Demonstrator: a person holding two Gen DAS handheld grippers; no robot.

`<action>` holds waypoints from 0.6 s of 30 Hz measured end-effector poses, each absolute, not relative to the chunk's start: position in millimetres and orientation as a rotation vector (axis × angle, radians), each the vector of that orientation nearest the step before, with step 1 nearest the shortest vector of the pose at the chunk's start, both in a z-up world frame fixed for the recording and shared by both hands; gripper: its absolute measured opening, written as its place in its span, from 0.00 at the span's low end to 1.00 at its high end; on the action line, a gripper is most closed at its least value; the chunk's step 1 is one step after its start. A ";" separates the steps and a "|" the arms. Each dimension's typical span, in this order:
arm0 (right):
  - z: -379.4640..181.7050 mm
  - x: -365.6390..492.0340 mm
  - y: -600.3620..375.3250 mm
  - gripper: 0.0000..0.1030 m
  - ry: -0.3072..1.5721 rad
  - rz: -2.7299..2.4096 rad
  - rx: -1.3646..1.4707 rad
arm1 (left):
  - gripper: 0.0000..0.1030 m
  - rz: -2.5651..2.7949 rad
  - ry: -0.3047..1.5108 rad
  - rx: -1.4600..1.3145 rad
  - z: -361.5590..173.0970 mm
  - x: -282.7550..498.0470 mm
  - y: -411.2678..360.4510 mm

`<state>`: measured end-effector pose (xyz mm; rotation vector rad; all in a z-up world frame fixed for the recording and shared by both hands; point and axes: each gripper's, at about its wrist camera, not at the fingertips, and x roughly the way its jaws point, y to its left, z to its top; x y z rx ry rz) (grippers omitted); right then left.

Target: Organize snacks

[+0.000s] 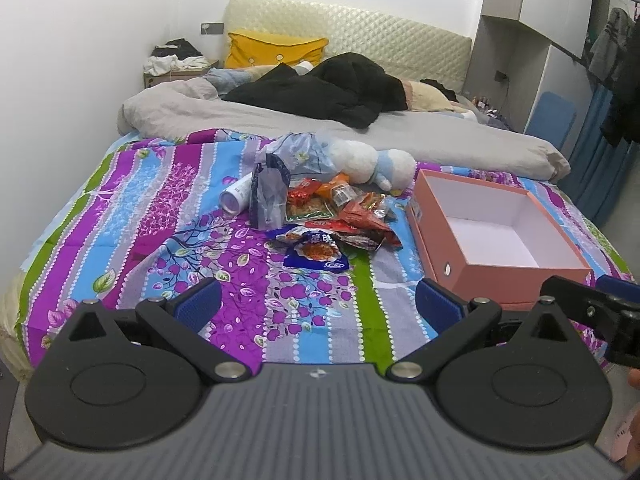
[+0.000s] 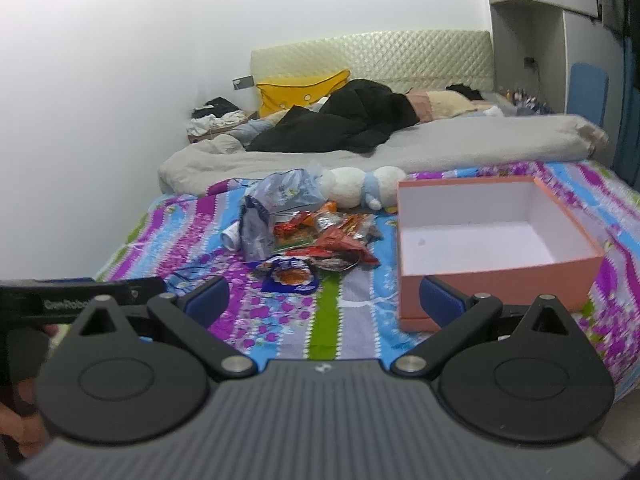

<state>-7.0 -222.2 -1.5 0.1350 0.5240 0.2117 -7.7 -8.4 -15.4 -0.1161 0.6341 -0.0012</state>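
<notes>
Left wrist view: bed (image 1: 120,208) under a striped floral sheet in purple, blue and green, with a grey duvet (image 1: 280,120) rolled back toward the quilted cream headboard (image 1: 360,28). On the duvet, a black garment (image 1: 340,88); behind it, a yellow pillow (image 1: 272,50). White wall to the left, grey wardrobe units (image 1: 520,40) to the right, hanging clothes (image 1: 616,60) at the far right edge.

Mid-sheet, a heap of snack packets (image 1: 340,216), red and orange wrappers mostly, with a blue packet (image 1: 316,254) nearest the camera. Just left of the heap, a clear plastic bag (image 1: 268,196) standing upright and a white tube (image 1: 234,198) on its side. Behind the heap, a white plush toy (image 1: 372,164). Right of the heap and apart from it, an open pink box (image 1: 496,232), white inside, nothing in it.

Left hand-held gripper (image 1: 318,300) spread wide, nothing between the blue pads, low over the near sheet. Right hand-held gripper (image 1: 600,312) seen only in part at the right edge; spread not discernible here.

Right wrist view: blurrier, same bed from further right. Box interior seen more fully. Right hand-held gripper (image 2: 324,300) spread wide and empty, its right pad overlapping the box's near wall in the frame. Fingers (image 2: 24,400) of a person's hand at the lower left edge.
</notes>
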 end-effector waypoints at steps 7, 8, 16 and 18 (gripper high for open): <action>-3.9 -12.9 -220.7 1.00 0.522 0.188 0.122 | 1.00 -0.025 0.652 -0.130 -20.0 -10.9 -9.8; -5.2 -11.6 -220.8 1.00 0.534 0.186 0.122 | 1.00 -0.027 0.656 -0.140 -20.5 -10.5 -8.8; -9.5 -11.7 -220.4 0.97 0.532 0.188 0.122 | 1.00 -0.048 0.667 -0.139 -24.6 -6.2 -8.9; -10.2 -13.6 -218.2 0.97 0.518 0.171 0.102 | 1.00 -0.054 0.673 -0.146 -27.3 -4.1 -8.5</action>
